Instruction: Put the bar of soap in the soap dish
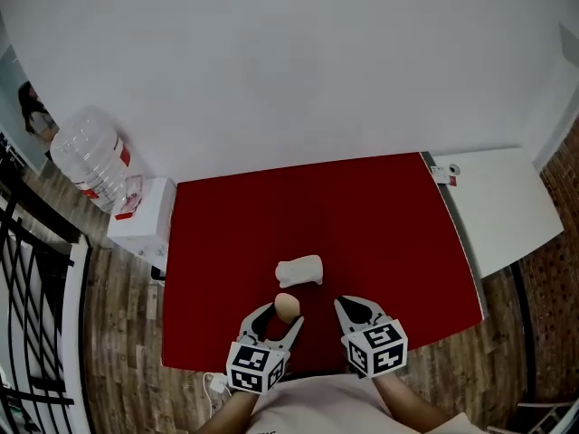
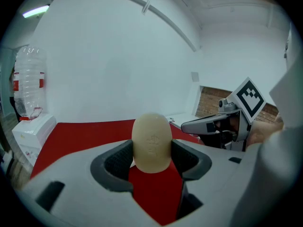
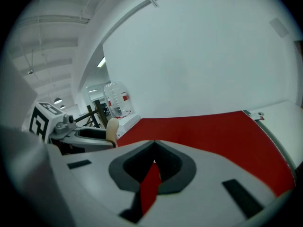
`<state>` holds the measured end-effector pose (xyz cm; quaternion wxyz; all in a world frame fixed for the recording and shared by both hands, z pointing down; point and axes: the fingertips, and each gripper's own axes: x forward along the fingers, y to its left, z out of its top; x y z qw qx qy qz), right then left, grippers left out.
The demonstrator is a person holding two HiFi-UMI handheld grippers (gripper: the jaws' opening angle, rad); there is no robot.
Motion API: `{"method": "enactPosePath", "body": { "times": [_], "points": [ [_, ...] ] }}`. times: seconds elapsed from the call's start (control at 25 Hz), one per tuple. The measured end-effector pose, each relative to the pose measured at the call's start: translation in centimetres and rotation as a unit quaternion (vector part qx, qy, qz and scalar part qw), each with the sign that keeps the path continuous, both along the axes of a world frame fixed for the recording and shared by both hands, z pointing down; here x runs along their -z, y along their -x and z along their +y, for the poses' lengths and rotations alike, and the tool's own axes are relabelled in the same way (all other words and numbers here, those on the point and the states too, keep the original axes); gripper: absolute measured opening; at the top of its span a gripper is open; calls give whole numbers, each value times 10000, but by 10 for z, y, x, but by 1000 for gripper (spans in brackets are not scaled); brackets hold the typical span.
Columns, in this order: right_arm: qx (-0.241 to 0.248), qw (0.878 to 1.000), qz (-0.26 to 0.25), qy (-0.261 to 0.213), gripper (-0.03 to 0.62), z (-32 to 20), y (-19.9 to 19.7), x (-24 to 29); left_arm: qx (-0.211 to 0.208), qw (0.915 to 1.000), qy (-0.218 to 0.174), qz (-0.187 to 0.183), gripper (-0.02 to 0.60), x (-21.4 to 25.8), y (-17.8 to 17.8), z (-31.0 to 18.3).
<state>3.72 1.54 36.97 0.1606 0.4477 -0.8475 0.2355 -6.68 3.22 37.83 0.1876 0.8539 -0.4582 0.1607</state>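
One bar of soap (image 2: 151, 143) in left gripper (image 1: 282, 315), soap dish (image 1: 299, 270) shape unclear

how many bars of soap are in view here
1. The beige oval bar of soap is clamped in the left claw, over the red tabletop, just on the near side of the white soap dish. No other bar shows.

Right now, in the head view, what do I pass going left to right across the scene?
Water bottle → white box → left tongs gripping the bar of soap → right tongs → white table
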Motion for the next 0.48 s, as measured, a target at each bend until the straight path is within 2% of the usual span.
{"method": "enactPosePath", "body": {
  "times": [0.48],
  "points": [
    [-72,9999,85,99,5,-13,8,-6,-109,9999,59,-34,261,-6,9,-14]
  ]
}}
